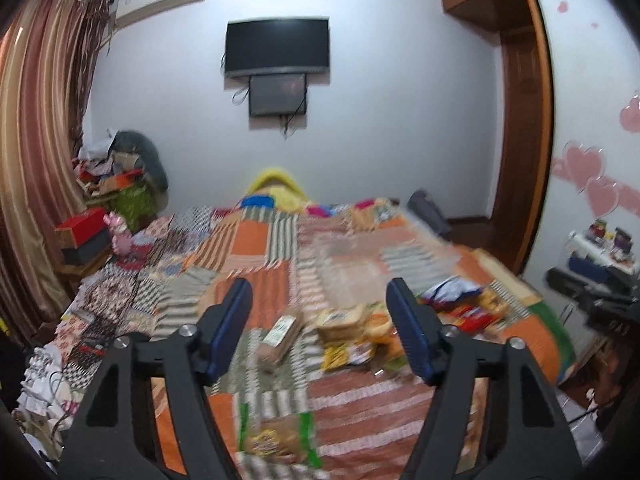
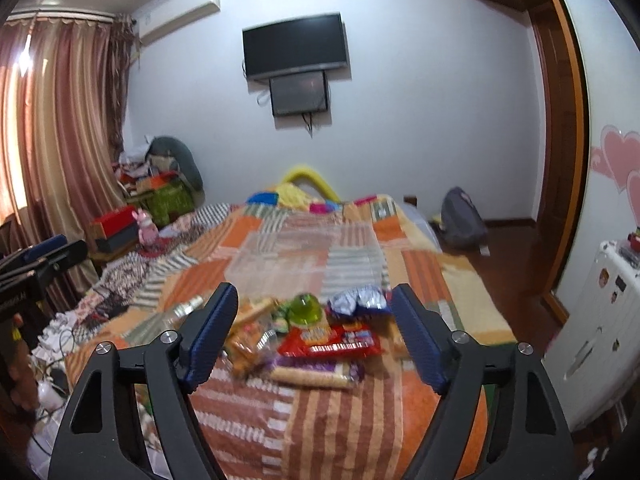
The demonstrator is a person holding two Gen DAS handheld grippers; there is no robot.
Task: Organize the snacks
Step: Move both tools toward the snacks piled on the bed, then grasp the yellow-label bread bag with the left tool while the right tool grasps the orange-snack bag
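A: Where do the snacks lie against the grippers?

B: On the bed (image 2: 320, 420), in a loose heap toward its right edge. In the right wrist view the heap sits just past the right gripper (image 2: 314, 330), framed between its two fingers: a red pack (image 2: 332, 342) in the middle, a green cup (image 2: 306, 310) behind it, a blue-white bag (image 2: 358, 299) further right, and a long wafer pack (image 2: 316, 377) nearest the camera.

A: And the left one?

B: The left gripper (image 1: 320, 328) points at the same heap from the other side. A brown pack (image 1: 278, 338) lies between its fingers, apart from the rest; a yellow pile (image 1: 352, 332) is just right of it. A green-edged bag (image 1: 276, 436) lies close under the gripper, near the bed's near edge.

A: Any box or tray holding them?

B: I see something pale and clear on the quilt beyond the heap, but it is too blurred to tell what it is.

A: How do the jaws stand?

B: Both spread wide, nothing between the pads, nothing touched. Both hover above the bed, aimed along it toward the wall with the TV (image 1: 278, 46).

A: Can each see the other?

B: Yes. The right gripper shows at the right edge of the left view, beyond the bed's right edge, and the left gripper (image 2: 44, 258) at the left edge of the right view.
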